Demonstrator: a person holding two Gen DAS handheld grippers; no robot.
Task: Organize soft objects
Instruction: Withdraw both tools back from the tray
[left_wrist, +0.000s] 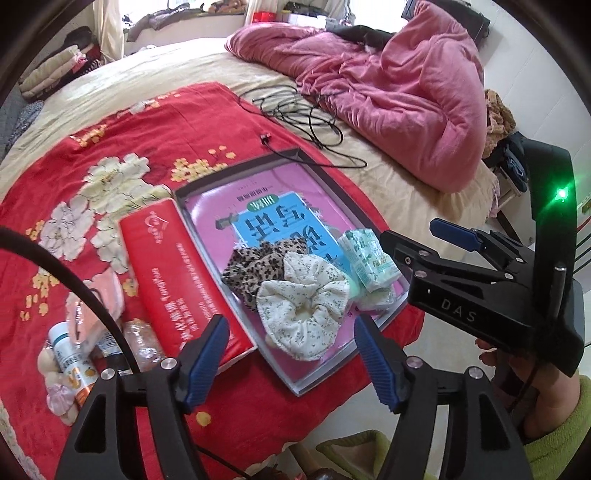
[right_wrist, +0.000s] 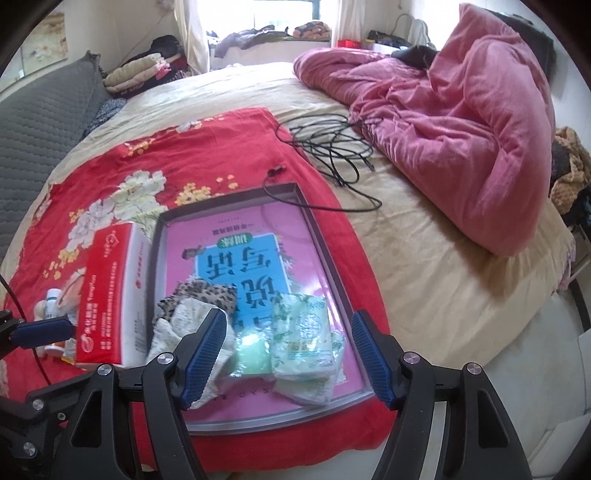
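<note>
Cream floral fabric scrunchie (left_wrist: 304, 314) lies in the shallow grey-rimmed tray (left_wrist: 334, 363) on the red flowered blanket (left_wrist: 110, 147), touching a leopard-print scrunchie (left_wrist: 255, 266) behind it, with white-green tissue packs (right_wrist: 304, 332) just beside them. I see my left gripper (left_wrist: 290, 354) hanging above the cream one, jaws apart, gripping nothing. My right gripper (right_wrist: 288, 350) hovers over the packs, also apart. A red rectangular box (left_wrist: 181, 284) lies against the tray.

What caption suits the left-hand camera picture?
Open left gripper above a cream scrunchie and leopard scrunchie in a tray.
</note>
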